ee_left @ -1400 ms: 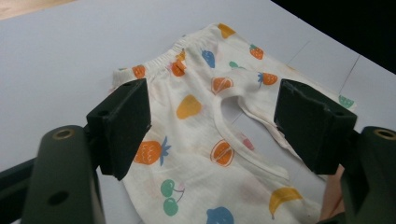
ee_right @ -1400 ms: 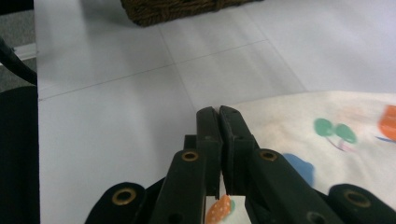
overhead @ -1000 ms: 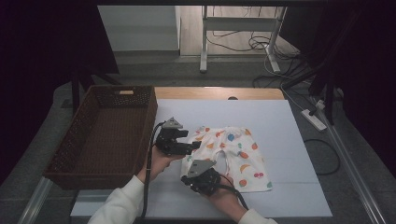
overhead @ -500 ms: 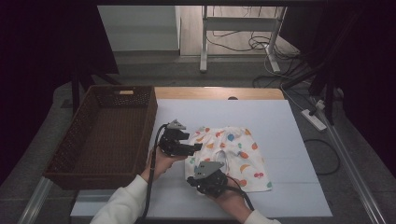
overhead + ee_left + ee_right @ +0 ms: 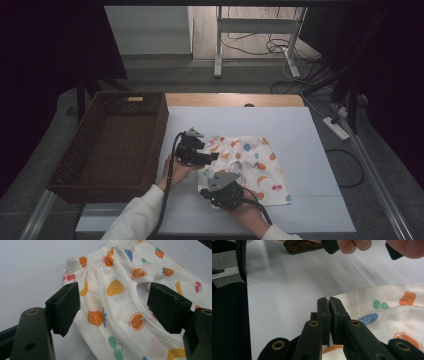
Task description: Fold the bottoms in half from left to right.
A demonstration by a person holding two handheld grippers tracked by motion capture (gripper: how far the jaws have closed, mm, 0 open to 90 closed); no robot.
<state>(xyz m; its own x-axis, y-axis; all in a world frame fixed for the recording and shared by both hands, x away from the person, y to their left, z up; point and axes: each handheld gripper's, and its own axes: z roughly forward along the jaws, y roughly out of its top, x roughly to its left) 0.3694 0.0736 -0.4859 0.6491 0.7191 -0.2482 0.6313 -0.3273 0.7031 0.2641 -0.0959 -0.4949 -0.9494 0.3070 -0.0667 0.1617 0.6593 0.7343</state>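
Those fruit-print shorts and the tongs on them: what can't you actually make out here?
- Shorts, high view: the near-left corner lies under the right tongs.
- Right tongs, right gripper view: jaws closed; cloth shows behind them, but a pinch can't be confirmed.
- Wicker basket, high view: inside too dark to read.

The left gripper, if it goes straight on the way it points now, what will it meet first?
Most likely the fruit-print shorts. The left gripper is open, its fingers spread over the cloth below the elastic waistband. How far above the cloth it stands is unclear.

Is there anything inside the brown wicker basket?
No, the wicker basket beside the fruit-print shorts shows a bare woven bottom.
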